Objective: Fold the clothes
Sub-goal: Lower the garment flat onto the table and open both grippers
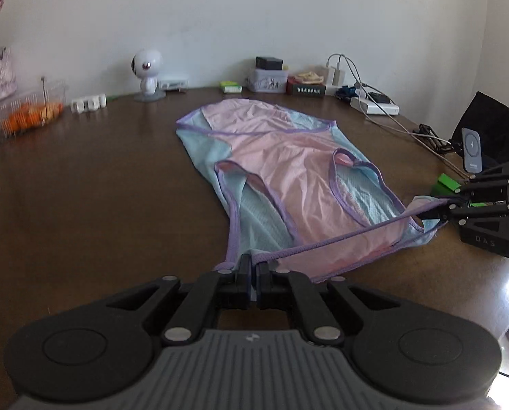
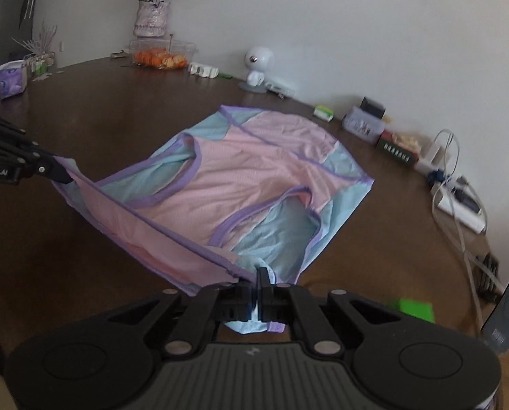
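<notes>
1. Top point(image 1: 288, 171), pink/blue w/ purple trim, lies mostly flat on brown table point(image 1: 83, 188), far end toward the wall.
2. Near edge lifted off table, purple hem stretched taut btwn the two grippers.
3. L gripper point(image 1: 253, 266): jaws nearly together w/ a narrow gap, purple hem corner sitting btwn them; can't tell if pads press on it.
4. R gripper point(image 2: 257, 278): jaws closed, pinching the other hem corner; blue fabric bunches out behind the fingers.
5. In L view, R gripper enters from right edge, tips at hem corner.
6. Along the wall: white robot figure point(image 1: 147, 73), tub of orange fruit point(image 1: 29, 109), vase w/ flowers point(image 2: 151, 17), boxes, chargers w/ cables point(image 1: 373, 102).
7. Green block point(image 2: 412, 309) on table near R gripper.
</notes>
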`<action>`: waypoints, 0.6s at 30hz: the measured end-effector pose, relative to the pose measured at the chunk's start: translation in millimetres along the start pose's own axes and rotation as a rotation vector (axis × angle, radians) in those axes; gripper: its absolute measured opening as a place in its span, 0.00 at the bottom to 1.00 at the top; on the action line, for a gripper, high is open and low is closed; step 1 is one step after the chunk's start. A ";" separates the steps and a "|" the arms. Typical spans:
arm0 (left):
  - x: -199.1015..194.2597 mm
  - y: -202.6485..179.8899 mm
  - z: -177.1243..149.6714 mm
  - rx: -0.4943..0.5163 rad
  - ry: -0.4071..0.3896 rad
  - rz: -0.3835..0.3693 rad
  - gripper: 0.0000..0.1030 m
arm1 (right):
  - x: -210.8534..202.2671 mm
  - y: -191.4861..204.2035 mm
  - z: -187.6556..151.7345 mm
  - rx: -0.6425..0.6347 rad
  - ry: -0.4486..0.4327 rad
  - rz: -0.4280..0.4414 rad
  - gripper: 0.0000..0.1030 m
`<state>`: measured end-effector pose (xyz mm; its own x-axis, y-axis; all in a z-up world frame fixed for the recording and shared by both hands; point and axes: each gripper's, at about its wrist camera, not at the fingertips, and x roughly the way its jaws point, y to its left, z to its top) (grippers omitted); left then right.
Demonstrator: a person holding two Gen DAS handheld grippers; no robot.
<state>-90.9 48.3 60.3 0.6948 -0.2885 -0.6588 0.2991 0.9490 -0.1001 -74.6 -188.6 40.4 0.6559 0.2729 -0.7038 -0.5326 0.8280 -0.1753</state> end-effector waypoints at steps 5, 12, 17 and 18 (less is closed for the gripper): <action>-56.8 25.6 -3.4 -0.072 -0.050 -0.163 0.53 | -49.7 -4.6 -11.3 0.022 -0.032 0.107 0.34; 30.9 21.1 59.1 0.062 -0.025 -0.007 0.65 | -37.0 -49.0 26.8 0.130 -0.139 0.066 0.44; 99.9 18.5 67.0 0.072 0.046 0.113 0.56 | 34.8 -62.2 38.9 0.195 -0.062 -0.101 0.40; 103.7 19.1 67.5 0.077 0.037 0.118 0.56 | 41.7 -63.8 38.3 0.213 -0.056 -0.100 0.40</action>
<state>31.1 27.9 40.4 0.7041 -0.1695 -0.6896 0.2670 0.9630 0.0360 7.2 -211.3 48.6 0.7316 0.2065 -0.6497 -0.3430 0.9351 -0.0889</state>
